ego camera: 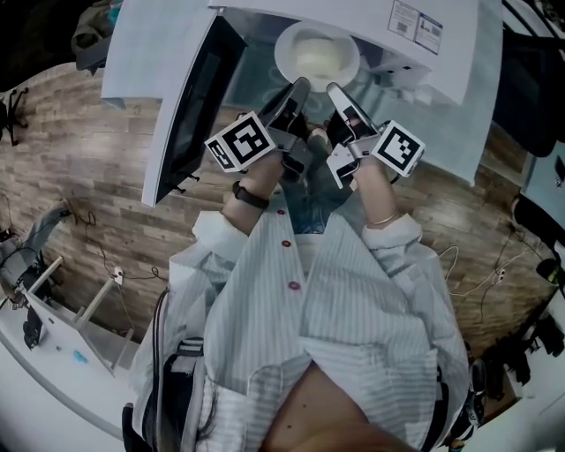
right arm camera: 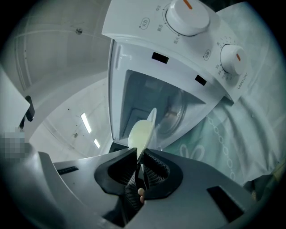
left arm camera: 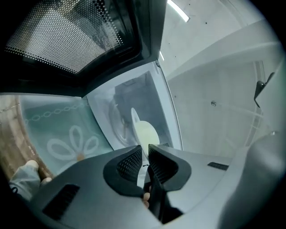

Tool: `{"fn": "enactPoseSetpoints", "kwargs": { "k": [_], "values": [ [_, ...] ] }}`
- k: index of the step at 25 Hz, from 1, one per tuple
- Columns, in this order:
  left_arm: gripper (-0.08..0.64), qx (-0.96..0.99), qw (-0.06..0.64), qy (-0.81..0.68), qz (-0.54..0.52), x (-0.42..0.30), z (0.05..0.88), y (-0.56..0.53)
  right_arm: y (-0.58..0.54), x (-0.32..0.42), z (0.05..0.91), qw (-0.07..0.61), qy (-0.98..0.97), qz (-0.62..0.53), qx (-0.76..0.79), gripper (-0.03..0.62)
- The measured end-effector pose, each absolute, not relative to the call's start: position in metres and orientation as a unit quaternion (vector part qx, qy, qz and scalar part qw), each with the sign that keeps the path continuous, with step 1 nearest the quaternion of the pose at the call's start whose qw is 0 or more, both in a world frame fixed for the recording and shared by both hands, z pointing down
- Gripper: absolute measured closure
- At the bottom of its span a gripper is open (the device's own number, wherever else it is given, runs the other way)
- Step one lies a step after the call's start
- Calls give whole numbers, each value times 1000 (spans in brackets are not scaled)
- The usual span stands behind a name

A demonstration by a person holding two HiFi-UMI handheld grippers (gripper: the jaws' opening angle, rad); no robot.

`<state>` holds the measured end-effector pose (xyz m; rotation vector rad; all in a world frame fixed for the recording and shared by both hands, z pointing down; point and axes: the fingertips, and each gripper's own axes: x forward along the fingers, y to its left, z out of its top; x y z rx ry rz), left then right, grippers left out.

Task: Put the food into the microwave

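Observation:
A white plate (ego camera: 316, 55) of pale yellow food hangs at the mouth of the open white microwave (ego camera: 441, 53). My left gripper (ego camera: 296, 88) is shut on the plate's near-left rim and my right gripper (ego camera: 335, 91) on its near-right rim. In the left gripper view the plate (left arm camera: 145, 134) stands edge-on between the jaws of the left gripper (left arm camera: 145, 161), in front of the cavity (left arm camera: 129, 103). The right gripper view shows the plate (right arm camera: 142, 134) pinched in the right gripper (right arm camera: 139, 163), with the glass turntable (right arm camera: 174, 114) inside the cavity behind it.
The microwave door (ego camera: 190, 106) stands swung open at the left, its mesh window (left arm camera: 67, 40) close beside my left gripper. Two dial knobs (right arm camera: 187, 13) sit on the control panel at the right. A pale green patterned cloth (right arm camera: 232, 143) covers the table. Wood floor (ego camera: 88, 177) lies below.

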<state>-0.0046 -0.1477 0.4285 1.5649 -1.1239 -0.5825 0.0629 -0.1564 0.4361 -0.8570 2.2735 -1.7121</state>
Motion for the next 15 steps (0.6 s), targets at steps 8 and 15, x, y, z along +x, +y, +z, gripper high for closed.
{"fn": "enactPoseSetpoints", "kwargs": {
  "k": [8, 15],
  "values": [
    [512, 661, 537, -469, -236, -7, 451, -162, -171, 59, 456, 95, 755, -577, -296, 534],
    [509, 666, 539, -464, -226, -8, 468, -176, -182, 61, 477, 94, 736, -591, -315, 534]
  ]
}}
